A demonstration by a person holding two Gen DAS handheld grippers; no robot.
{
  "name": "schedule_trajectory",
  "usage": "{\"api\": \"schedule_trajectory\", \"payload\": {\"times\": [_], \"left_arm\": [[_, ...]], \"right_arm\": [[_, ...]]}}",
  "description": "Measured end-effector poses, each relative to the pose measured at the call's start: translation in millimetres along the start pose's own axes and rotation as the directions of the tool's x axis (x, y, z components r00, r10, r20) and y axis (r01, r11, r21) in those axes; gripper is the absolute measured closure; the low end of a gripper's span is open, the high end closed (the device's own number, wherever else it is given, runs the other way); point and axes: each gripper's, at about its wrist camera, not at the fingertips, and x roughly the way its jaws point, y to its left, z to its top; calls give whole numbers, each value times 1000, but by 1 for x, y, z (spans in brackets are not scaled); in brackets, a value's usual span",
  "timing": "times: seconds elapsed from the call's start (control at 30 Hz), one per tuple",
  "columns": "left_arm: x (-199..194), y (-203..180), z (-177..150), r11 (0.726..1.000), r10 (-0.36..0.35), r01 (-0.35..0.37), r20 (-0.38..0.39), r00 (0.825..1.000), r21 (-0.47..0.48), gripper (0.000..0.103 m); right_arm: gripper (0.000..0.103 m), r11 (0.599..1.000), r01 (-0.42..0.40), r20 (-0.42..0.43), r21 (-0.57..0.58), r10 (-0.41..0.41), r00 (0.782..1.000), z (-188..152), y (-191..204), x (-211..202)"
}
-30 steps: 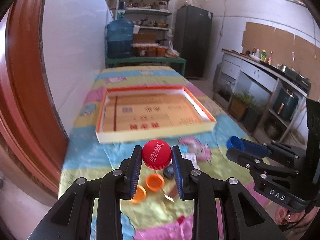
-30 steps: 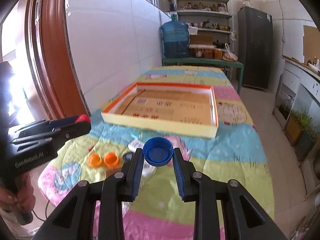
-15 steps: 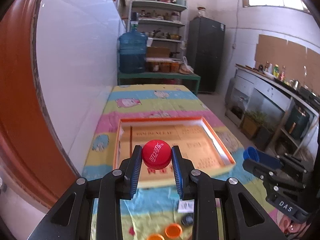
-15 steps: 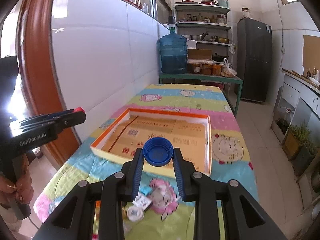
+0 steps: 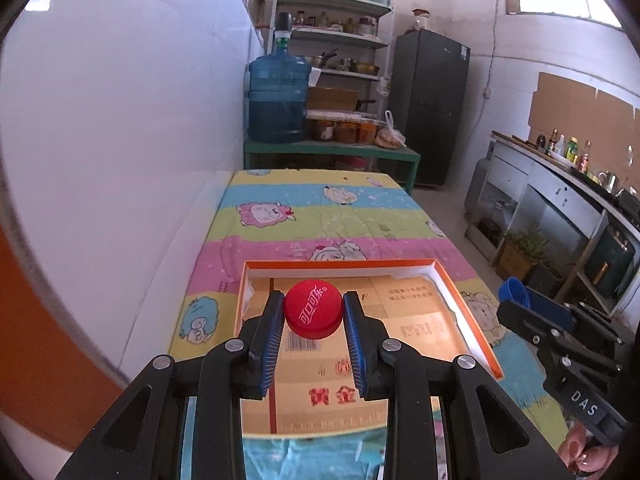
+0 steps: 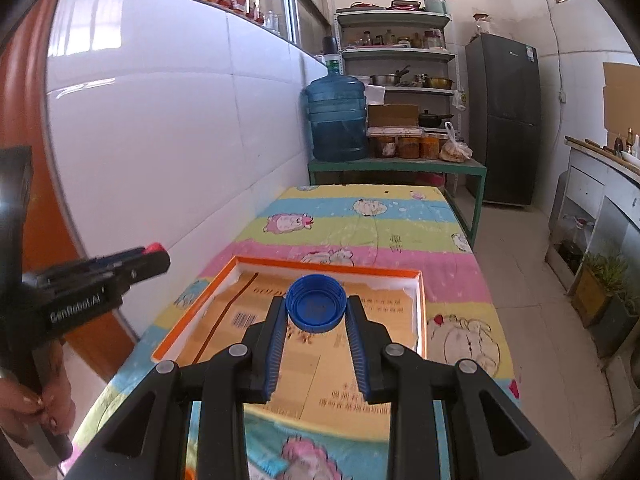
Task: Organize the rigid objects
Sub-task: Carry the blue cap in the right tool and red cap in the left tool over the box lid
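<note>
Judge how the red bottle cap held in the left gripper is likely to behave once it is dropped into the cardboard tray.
The red cap keeps its round shape between the left gripper pads, so it is probably stiff. Small and hollow-looking, likely light. Being round, it may roll or bounce on the tray floor.
</note>
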Motion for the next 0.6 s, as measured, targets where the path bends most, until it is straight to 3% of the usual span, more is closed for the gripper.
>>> {"api": "schedule_trajectory", "payload": {"times": [0.37, 0.6], "left_arm": [[68, 1, 0, 1000, 7, -9, -79, 997, -22, 73], [112, 5, -16, 999, 20, -24, -171, 985, -23, 73]], "right_arm": [[73, 1000, -13, -55, 21, 14, 998, 5, -12, 55], [73, 999, -12, -146, 40, 17, 989, -6, -21, 94]]}}
